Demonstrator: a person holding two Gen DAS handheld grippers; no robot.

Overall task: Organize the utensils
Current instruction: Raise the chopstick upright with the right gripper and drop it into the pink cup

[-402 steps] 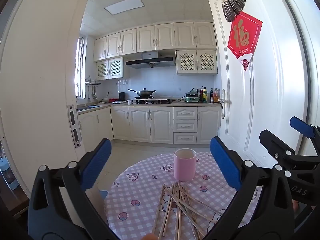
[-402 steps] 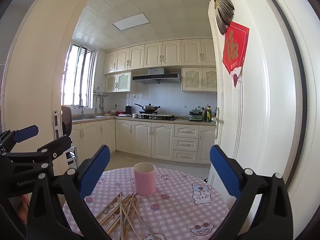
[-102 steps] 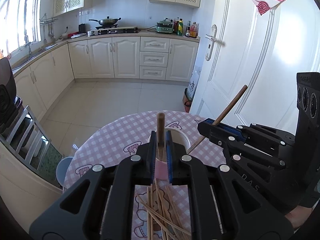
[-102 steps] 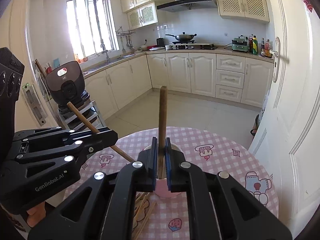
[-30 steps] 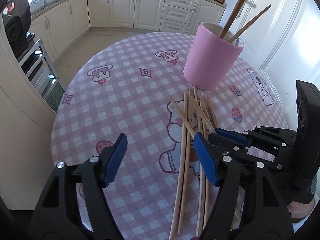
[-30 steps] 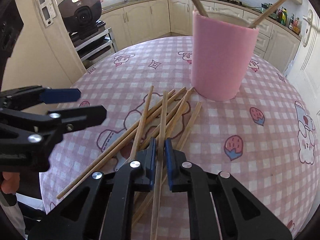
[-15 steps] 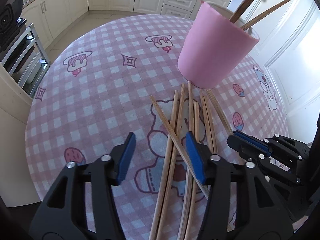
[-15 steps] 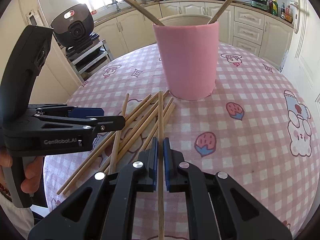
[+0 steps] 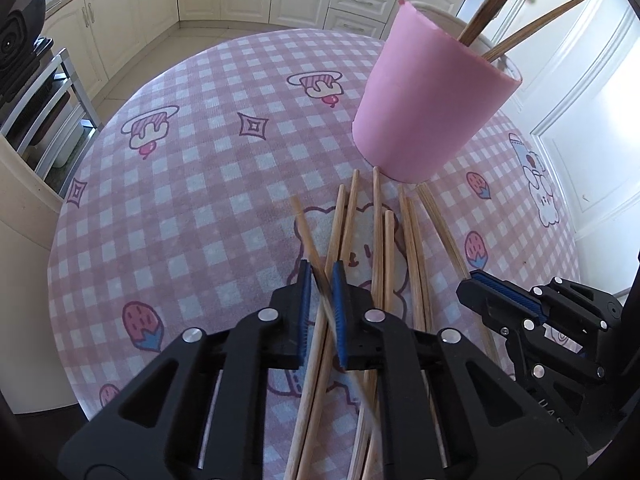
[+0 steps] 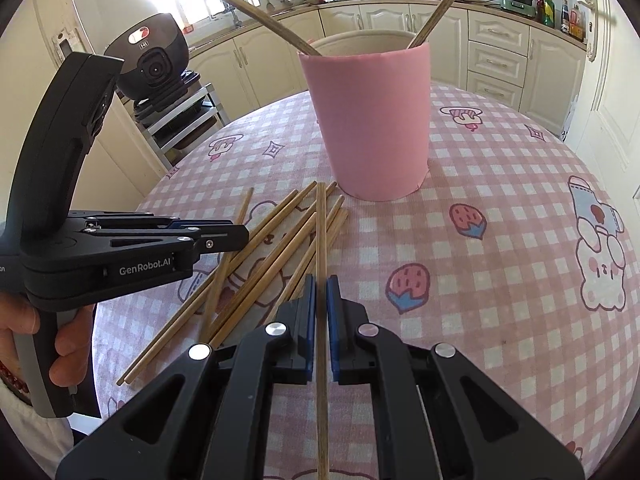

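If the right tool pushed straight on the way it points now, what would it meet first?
Probably the pink cup: the right tool, shut on a chopstick, aims at its base, so the chopstick's far tip would likely touch first. Depth is unclear.

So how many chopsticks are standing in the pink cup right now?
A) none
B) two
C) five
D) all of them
B: two chopsticks lean out of the pink cup, one to each side, while the rest still lie on the tablecloth.

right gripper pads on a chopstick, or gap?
Touching. The right wrist view shows the right gripper with both blue pads pressed against a single chopstick running between them.
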